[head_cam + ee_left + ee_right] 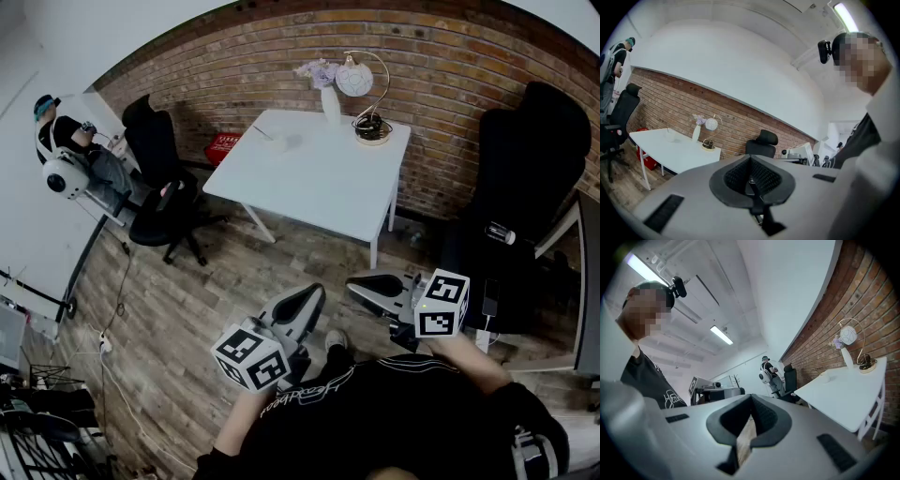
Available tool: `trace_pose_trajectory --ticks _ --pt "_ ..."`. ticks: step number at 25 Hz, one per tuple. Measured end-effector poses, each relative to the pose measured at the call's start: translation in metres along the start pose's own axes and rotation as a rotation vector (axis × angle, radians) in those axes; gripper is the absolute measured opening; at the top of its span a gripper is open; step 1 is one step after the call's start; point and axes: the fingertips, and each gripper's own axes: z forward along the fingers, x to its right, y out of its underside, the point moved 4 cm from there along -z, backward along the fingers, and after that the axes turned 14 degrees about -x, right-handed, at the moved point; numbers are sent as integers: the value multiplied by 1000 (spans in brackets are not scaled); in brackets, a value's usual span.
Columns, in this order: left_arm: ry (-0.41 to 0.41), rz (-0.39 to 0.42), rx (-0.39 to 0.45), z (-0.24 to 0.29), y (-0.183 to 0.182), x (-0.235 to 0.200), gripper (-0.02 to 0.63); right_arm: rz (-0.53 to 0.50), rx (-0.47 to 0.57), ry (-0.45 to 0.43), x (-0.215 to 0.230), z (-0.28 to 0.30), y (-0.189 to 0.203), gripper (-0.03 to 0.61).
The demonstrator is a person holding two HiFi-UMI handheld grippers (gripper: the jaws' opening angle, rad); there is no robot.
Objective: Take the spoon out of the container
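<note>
A white table (319,178) stands some way ahead of me by the brick wall. Near its far left edge sits a small pale container (266,137) with a thin handle, too small to tell as a spoon; the same container (673,136) (830,376) shows faintly in both gripper views. My left gripper (314,292) (751,161) is held close to my body over the wood floor, shut and empty. To its right, my right gripper (354,279) (751,401) is also shut with nothing in it. Both are far from the table.
On the table's far edge stand a vase of flowers (330,98) and a globe lamp (370,122). Black office chairs (164,202) (525,169) flank the table, with a red crate (223,147) under it. A person (66,141) sits at far left. Cables (117,309) lie on the floor.
</note>
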Motion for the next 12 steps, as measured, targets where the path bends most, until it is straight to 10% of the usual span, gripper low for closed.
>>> trace_pose_trajectory --ticks 12 --pt "8 -42 43 0 2 -25 5 -11 -6 5 16 17 -1 -3"
